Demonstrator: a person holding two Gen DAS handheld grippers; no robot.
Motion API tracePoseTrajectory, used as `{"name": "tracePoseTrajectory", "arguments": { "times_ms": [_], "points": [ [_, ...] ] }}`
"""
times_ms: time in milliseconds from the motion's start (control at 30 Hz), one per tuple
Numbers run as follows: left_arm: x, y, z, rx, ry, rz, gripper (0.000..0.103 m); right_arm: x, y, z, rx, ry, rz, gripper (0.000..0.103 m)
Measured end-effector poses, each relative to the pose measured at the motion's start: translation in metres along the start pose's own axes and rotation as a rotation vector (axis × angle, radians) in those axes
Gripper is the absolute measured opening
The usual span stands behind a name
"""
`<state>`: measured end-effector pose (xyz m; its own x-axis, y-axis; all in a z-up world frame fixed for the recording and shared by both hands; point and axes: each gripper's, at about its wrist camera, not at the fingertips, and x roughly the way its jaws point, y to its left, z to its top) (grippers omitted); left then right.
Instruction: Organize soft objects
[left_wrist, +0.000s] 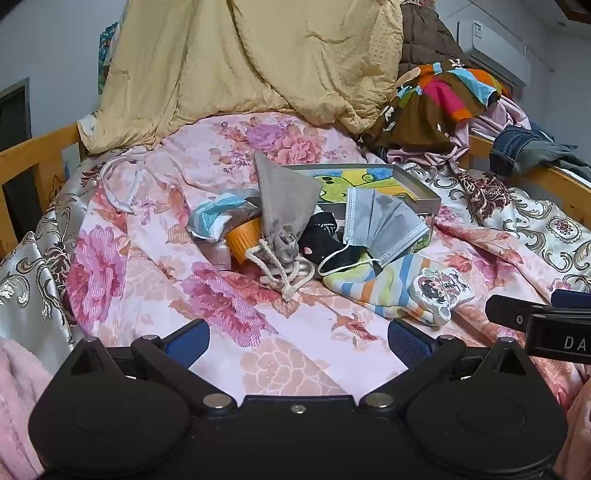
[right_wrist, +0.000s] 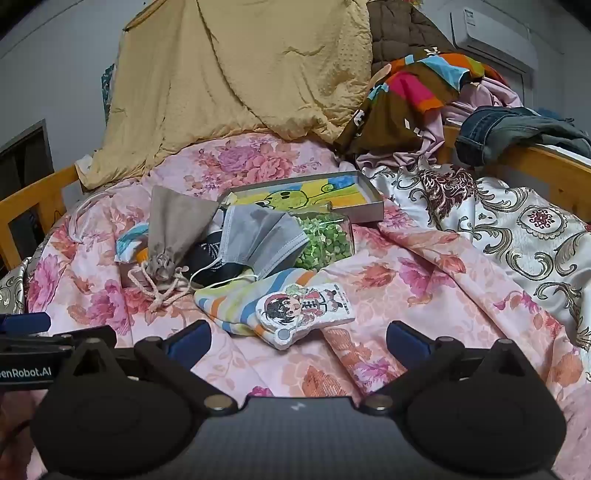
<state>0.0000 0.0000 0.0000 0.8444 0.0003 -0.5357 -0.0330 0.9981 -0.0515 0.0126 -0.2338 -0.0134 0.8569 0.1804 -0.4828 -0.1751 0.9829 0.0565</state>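
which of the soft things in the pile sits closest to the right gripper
The flat white cartoon-figure pouch, lying on the striped pastel cloth; the grey face mask and grey drawstring bag lie farther back.

Soft, even room light is falling on the bed (left_wrist: 295, 354), so shadows are looking weak and there is almost no glare. Both pictures are bending round at the edges, the corners are going dark, and faraway things are looking a little fuzzy.
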Motion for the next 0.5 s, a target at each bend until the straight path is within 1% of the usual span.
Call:
{"name": "tracePoseTrajectory", "arguments": {
  "times_ms": [500],
  "points": [
    [0.0008,0.0003,0.0003,-0.001,0.008,-0.001,0.102,-0.0001,-0.0009,-0.0003,0.009,-0.001,0.007,0.103]
  ]
}}
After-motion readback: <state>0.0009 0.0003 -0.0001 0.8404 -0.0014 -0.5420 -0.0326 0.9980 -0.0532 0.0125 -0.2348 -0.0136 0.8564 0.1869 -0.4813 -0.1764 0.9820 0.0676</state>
